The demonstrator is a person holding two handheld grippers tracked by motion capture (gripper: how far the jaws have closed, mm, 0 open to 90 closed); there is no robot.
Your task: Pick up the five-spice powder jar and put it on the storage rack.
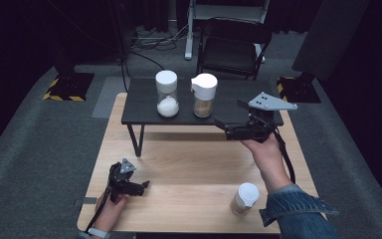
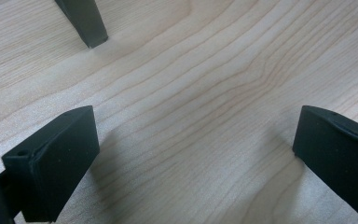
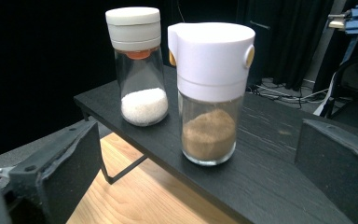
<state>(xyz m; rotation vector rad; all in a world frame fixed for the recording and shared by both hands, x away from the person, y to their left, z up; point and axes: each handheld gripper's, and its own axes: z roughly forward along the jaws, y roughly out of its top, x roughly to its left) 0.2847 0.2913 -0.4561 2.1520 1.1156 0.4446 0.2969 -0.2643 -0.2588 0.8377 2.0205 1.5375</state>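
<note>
The right gripper [image 1: 231, 118] hovered at the right end of the black shelf [image 1: 139, 107], its jaws spread wide with nothing between them; in the right gripper view the brown-filled jar [image 3: 210, 93] stood upright on the shelf just ahead of the gap, apart from both jaws; its white cap had a spout on one side and a round tan knob on the other; beside it and a little farther off stood the salt jar [image 3: 140, 65], also upright, with a white lid, an orange band under it and white grains in the bottom; the two jars were near each other but not touching. The left gripper [image 1: 138, 186] rested low over the wooden table [image 1: 194, 164] near its front left corner, jaws wide apart and holding nothing; the left gripper view showed bare wood grain between them and one shelf leg [image 2: 85, 21] beyond. A third jar [image 1: 243, 198], white-capped with tan contents, stood on the table near the front right, just beside the person's denim sleeve [image 1: 298, 211].
</note>
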